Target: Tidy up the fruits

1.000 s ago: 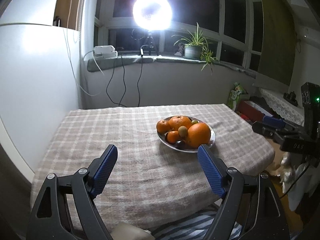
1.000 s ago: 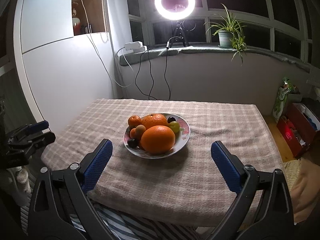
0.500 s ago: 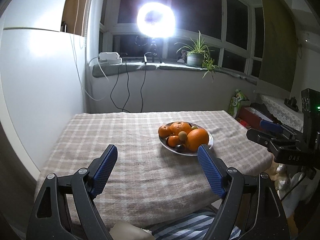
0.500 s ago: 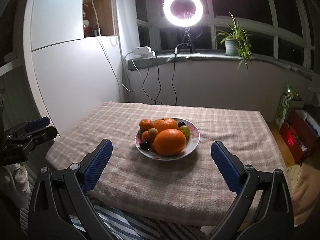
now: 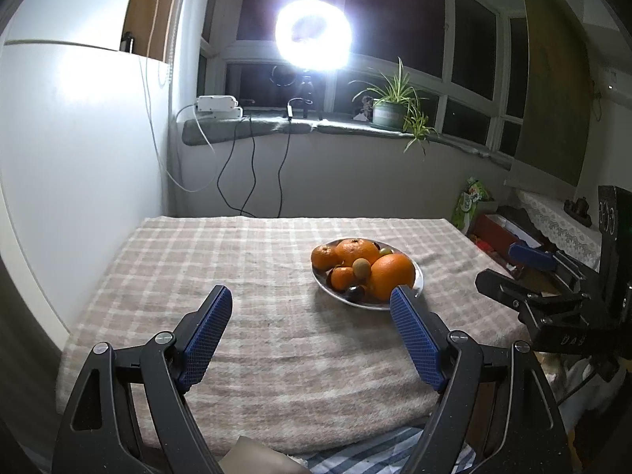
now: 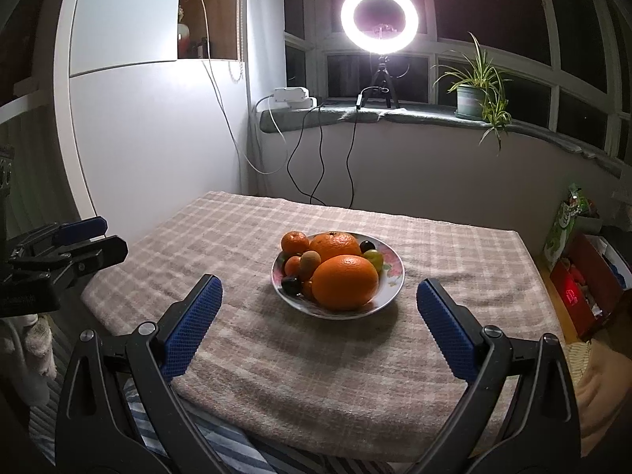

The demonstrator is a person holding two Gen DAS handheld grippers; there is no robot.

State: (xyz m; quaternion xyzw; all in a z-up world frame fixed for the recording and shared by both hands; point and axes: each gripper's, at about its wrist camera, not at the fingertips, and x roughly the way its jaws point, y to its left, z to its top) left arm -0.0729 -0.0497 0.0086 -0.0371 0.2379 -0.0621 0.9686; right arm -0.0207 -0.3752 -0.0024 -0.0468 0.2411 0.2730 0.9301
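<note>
A white plate (image 6: 393, 276) stands on the checked tablecloth (image 6: 245, 233) and also shows in the left wrist view (image 5: 418, 276). It holds a large orange (image 6: 344, 282), a second orange (image 6: 335, 245), small tangerines (image 6: 294, 241), a kiwi (image 6: 309, 259), a green grape (image 6: 373, 257) and dark grapes (image 6: 291, 284). My left gripper (image 5: 311, 302) is open and empty, held short of the plate. My right gripper (image 6: 319, 296) is open and empty, facing the plate from the table's near edge.
A white cabinet (image 6: 158, 126) flanks the table's left side. Behind are a windowsill with a ring light (image 6: 379, 14), cables and a potted plant (image 6: 476, 91). Boxes and bags (image 6: 584, 276) lie on the floor to the right.
Both grippers have drawn back and risen a little from the table, so the plate looks smaller and farther. Both stay open.
</note>
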